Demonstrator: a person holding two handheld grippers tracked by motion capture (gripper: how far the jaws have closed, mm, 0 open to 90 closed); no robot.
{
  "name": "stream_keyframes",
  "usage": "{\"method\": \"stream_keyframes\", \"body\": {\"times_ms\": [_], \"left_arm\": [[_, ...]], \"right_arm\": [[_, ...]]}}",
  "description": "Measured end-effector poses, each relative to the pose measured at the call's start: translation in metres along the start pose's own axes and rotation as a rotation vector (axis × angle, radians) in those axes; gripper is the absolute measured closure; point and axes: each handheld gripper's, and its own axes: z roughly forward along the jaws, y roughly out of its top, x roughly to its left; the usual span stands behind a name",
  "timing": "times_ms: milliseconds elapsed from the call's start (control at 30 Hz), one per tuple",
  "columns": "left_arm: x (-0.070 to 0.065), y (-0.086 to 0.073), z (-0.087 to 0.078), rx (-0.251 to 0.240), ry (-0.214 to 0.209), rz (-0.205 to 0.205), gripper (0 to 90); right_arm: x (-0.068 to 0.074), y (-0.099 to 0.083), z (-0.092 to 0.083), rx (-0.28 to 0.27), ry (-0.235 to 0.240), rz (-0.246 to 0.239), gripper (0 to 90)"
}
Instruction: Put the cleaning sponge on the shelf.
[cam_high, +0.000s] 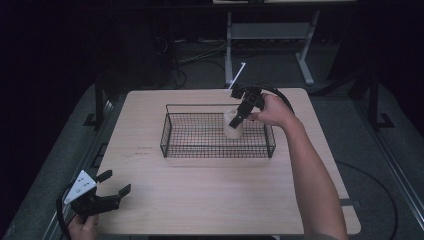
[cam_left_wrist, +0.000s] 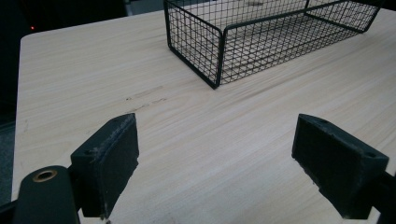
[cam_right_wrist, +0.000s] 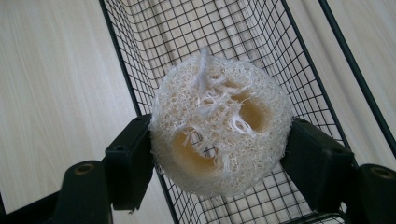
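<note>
A pale, fibrous loofah sponge (cam_right_wrist: 219, 128) with several hollow channels is squeezed between both pads of my right gripper (cam_right_wrist: 219, 158). In the high view the right gripper (cam_high: 243, 112) holds the loofah (cam_high: 233, 126) inside the right part of the black wire basket (cam_high: 172, 142), low over its mesh floor. The basket's mesh (cam_right_wrist: 196, 32) lies right beneath the sponge. My left gripper (cam_high: 114, 184) rests near the table's front left corner, jaws wide apart with nothing between them; the left gripper view looks over bare wood to the basket's corner (cam_left_wrist: 217, 56).
The light wooden table (cam_high: 210, 190) has free room in front of and left of the basket. A white tag (cam_high: 237, 76) sticks up from the right gripper. Behind the table stands a grey desk frame (cam_high: 270, 35) on a dark floor with cables.
</note>
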Motion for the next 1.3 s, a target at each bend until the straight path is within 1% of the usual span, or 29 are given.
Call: {"method": "stream_keyframes", "body": {"times_ms": [300, 467, 667, 833, 1033, 1167, 1233, 1300], "left_arm": [[0.0, 0.0, 0.0, -0.001, 0.001, 0.0, 13.9], [0.001, 0.0, -0.001, 0.0, 0.001, 0.002, 14.0], [0.001, 0.0, -0.001, 0.001, 0.001, 0.003, 14.0], [0.0, 0.0, -0.001, 0.001, 0.002, 0.004, 13.9], [0.001, 0.0, -0.001, 0.0, 0.001, 0.003, 14.0], [0.001, 0.0, -0.001, -0.001, 0.003, 0.0, 14.0], [0.0, 0.0, -0.001, 0.0, 0.001, 0.002, 13.9], [0.0, 0.0, 0.0, 0.0, 0.002, 0.001, 13.9]], "right_arm": [[-0.002, 0.003, 0.013, 0.009, 0.004, -0.005, 28.7], [-0.001, 0.004, 0.016, 0.009, 0.005, -0.005, 28.7], [-0.003, -0.001, 0.023, 0.002, 0.013, 0.006, 28.6], [-0.005, -0.004, 0.029, 0.016, 0.014, 0.013, 28.6], [-0.005, -0.004, 0.032, 0.009, 0.014, 0.008, 28.6], [-0.005, -0.007, 0.035, -0.009, 0.025, 0.018, 28.6], [-0.006, -0.011, 0.041, -0.005, 0.03, 0.024, 28.6], [-0.006, -0.012, 0.043, 0.001, 0.03, 0.023, 28.6]]}}
